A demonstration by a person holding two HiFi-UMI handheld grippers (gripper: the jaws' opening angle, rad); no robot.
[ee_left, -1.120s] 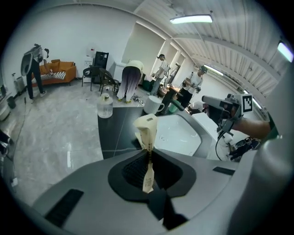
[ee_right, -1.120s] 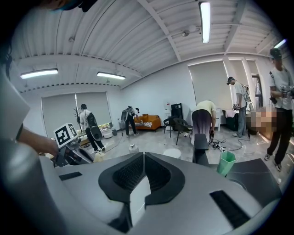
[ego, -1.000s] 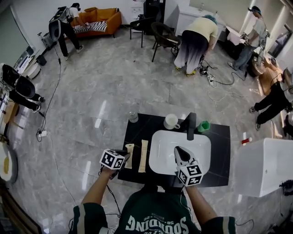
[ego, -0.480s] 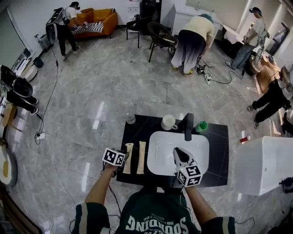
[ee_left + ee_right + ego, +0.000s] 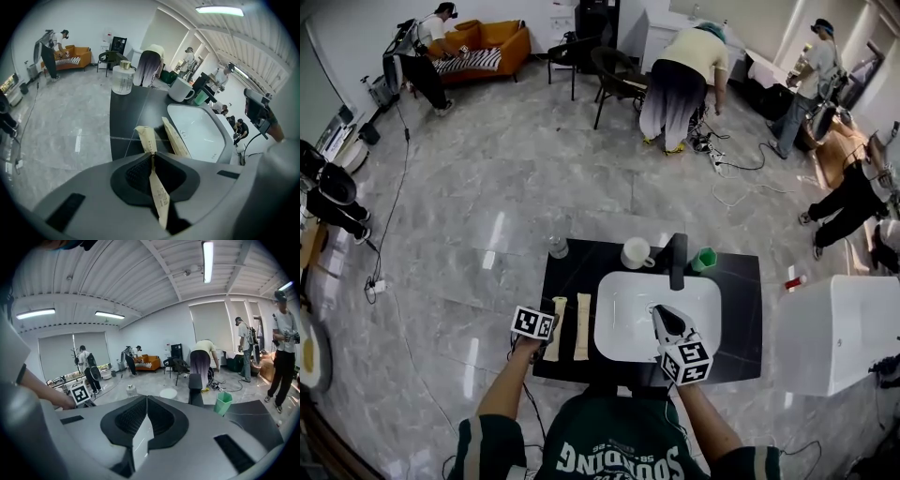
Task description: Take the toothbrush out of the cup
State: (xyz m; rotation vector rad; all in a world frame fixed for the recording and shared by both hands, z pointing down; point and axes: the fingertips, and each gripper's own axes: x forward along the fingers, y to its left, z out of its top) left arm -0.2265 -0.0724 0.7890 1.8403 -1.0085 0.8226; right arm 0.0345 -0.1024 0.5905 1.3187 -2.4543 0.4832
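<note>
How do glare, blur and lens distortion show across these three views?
Head view: fisheye bows the room's edges; light streaks glare on the floor. Left gripper view: black round vignette, counter curved, packet soft up close. Right gripper view: same vignette, lamp blown out.

wrapped toothbrush in left claw, cup upright

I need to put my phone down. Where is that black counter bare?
Barest: the counter strip right of the basin, in front of the green cup. Also the patch between glass jar and paper packets. Crowded: behind the basin (mug, faucet) and left of it, where the left gripper grips one packet.
</note>
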